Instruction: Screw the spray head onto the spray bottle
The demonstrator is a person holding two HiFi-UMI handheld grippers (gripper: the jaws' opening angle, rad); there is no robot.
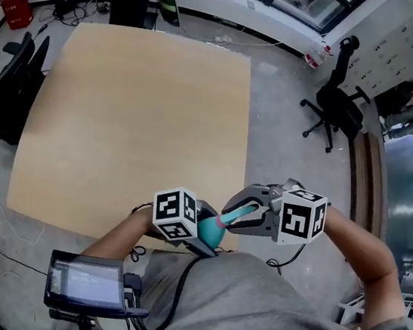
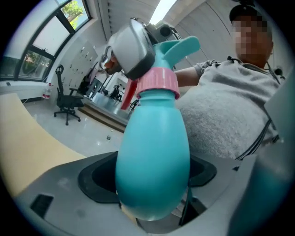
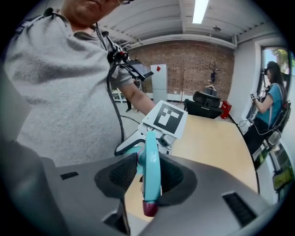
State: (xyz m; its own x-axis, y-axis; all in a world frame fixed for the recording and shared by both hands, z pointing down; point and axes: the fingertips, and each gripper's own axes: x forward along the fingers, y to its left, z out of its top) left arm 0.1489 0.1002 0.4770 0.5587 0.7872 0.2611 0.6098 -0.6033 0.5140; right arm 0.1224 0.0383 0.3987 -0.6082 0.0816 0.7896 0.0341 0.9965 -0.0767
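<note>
A teal spray bottle [image 2: 152, 156] with a pink collar [image 2: 159, 83] stands between the jaws of my left gripper [image 2: 152, 184], which is shut on its belly. The teal spray head [image 2: 179, 48] sits on the bottle's neck. My right gripper [image 3: 150, 173] comes in from the side and is shut on the spray head [image 3: 151, 166], whose dark pink nozzle tip [image 3: 148, 208] points toward the camera. In the head view both grippers meet close to my chest, left gripper [image 1: 202, 234] and right gripper [image 1: 236, 216], with the bottle [image 1: 211, 233] held in the air just off the table's near edge.
A bare wooden table [image 1: 132, 125] lies ahead. Black office chairs stand at its left [image 1: 4, 82] and right [image 1: 332, 108]. A tablet-like device [image 1: 85, 280] hangs at my left hip. Another person [image 3: 272, 106] stands beyond the table's far end.
</note>
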